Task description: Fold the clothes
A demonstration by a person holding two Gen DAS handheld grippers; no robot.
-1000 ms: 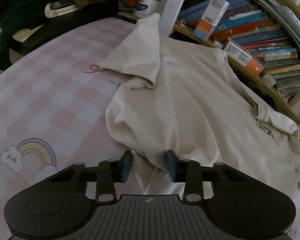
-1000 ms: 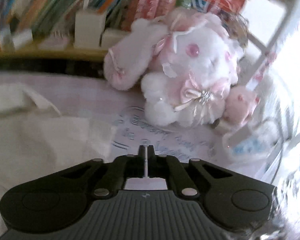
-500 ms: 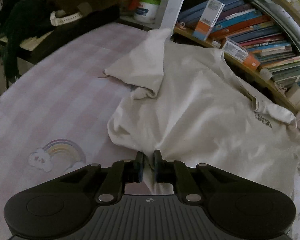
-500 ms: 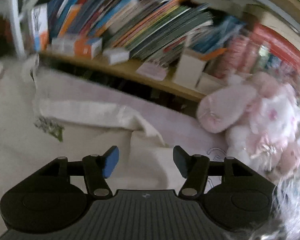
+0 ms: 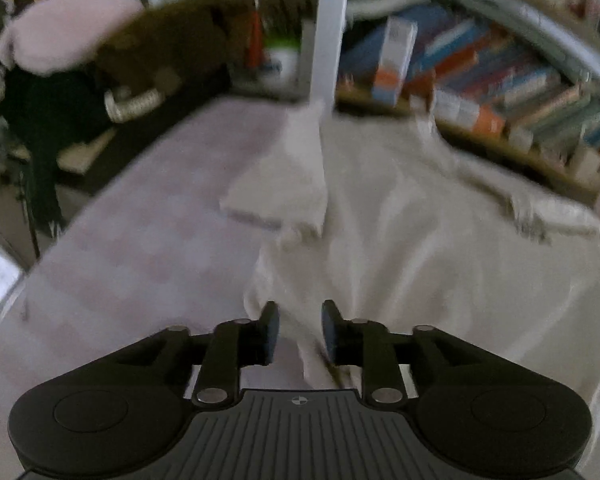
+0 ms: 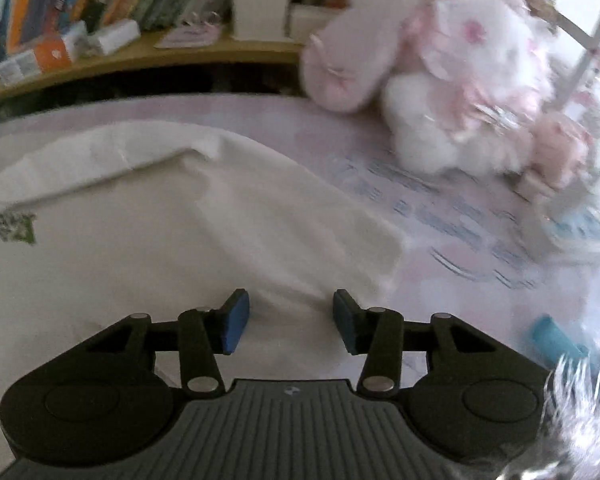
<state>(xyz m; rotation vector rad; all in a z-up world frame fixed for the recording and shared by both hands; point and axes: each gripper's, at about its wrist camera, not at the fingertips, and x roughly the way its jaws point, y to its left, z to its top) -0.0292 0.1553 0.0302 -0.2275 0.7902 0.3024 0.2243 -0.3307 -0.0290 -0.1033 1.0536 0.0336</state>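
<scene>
- Both sets of jaws stand parted: the left gripper point(image 5: 296, 330) has a narrow gap with a strand of cream cloth running between its pads, though no clamp on it shows; the right gripper point(image 6: 290, 322) gapes wider above flat fabric, grasping nothing.
- Just ahead of both grippers, a cream T-shirt point(image 5: 420, 248) lies rumpled across a pink checked bedsheet point(image 5: 140, 240), its bunched hem nearest the left gripper.
- From the right wrist view, a sleeve point(image 6: 292, 216) spreads out toward the sheet's printed lettering, and a small green logo point(image 6: 12, 228) shows at the shirt's left.
- A blue object point(image 6: 556, 336) lies on the sheet to the right of the right gripper; what it is cannot be told.
- Farther off, a pink-and-white plush toy point(image 6: 452, 88) rests on the sheet's far edge.
- Behind everything, a wooden shelf point(image 6: 160, 56) carries rows of books point(image 5: 500, 80) and small boxes, blurred in both views.
</scene>
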